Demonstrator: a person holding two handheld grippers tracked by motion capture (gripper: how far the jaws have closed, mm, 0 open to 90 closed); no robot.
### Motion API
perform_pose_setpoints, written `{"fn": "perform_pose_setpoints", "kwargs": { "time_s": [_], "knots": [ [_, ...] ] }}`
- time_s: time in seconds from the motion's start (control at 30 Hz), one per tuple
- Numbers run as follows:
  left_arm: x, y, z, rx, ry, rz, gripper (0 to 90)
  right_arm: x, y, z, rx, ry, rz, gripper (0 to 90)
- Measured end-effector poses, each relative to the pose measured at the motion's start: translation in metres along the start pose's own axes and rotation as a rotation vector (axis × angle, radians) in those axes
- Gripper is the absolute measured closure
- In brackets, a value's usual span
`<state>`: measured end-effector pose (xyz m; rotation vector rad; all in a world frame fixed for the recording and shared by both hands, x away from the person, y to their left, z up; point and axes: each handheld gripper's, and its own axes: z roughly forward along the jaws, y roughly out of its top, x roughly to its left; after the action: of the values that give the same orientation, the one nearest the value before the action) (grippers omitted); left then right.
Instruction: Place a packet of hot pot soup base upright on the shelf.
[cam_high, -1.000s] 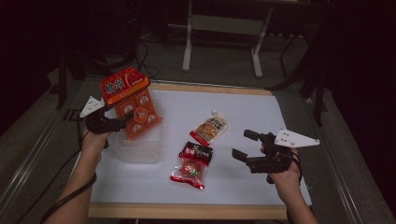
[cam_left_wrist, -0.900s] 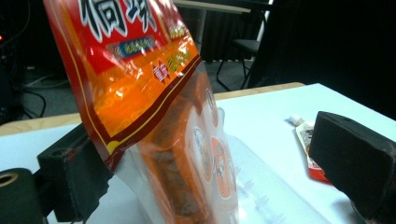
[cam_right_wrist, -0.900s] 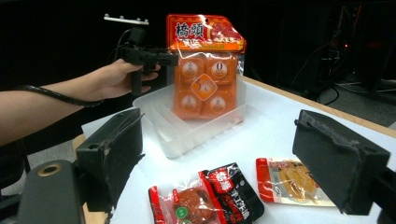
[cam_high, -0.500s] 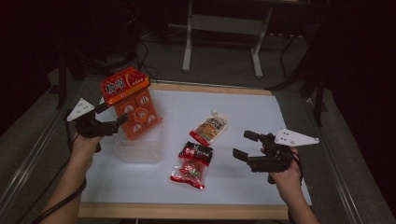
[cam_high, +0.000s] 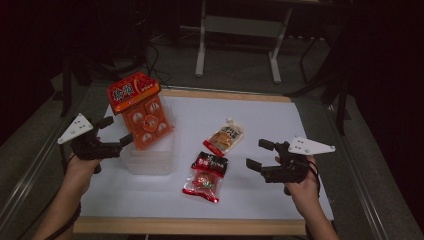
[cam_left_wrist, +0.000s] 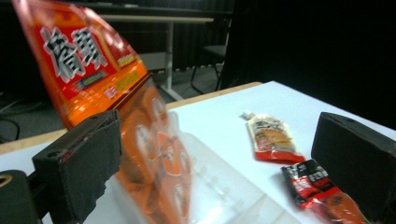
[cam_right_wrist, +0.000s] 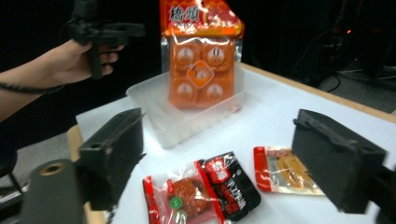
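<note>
A tall orange snack pack stands leaning in a clear plastic container at the left of the white table. My left gripper hovers open just left of the container, touching nothing; in the left gripper view the orange pack rises close behind the left jaw. A cream and orange pouch and a red and black snack packet lie flat mid-table. My right gripper is open right of the packet, and in the right gripper view the packet lies between the jaws.
A white sheet covers the table, with a wooden strip along its front edge. Dark floor and a metal stand lie beyond the far edge. Bare sheet stretches behind the pouch and to the right.
My left gripper has drawn back to the left, away from the orange pack, which stays standing in the container. The right gripper has hardly moved.
</note>
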<state>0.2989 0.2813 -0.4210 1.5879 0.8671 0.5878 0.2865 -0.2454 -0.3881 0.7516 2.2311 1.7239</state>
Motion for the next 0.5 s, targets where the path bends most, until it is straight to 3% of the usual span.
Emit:
{"fn": "perform_pose_setpoints", "kwargs": {
  "time_s": [0.17,0.33,0.5],
  "knots": [
    [-0.013,0.002,-0.011,-0.002,-0.033,0.012,2.3,0.0,0.001,0.0,0.021,-0.026,-0.002,13.6],
    [-0.025,0.002,-0.02,-0.007,-0.056,0.024,2.2,-0.002,-0.001,0.002,0.046,-0.01,-0.001,13.3],
    [-0.039,0.001,-0.025,-0.017,-0.084,0.026,2.3,-0.006,-0.003,0.009,0.071,-0.024,-0.054,13.5]
  ]
}}
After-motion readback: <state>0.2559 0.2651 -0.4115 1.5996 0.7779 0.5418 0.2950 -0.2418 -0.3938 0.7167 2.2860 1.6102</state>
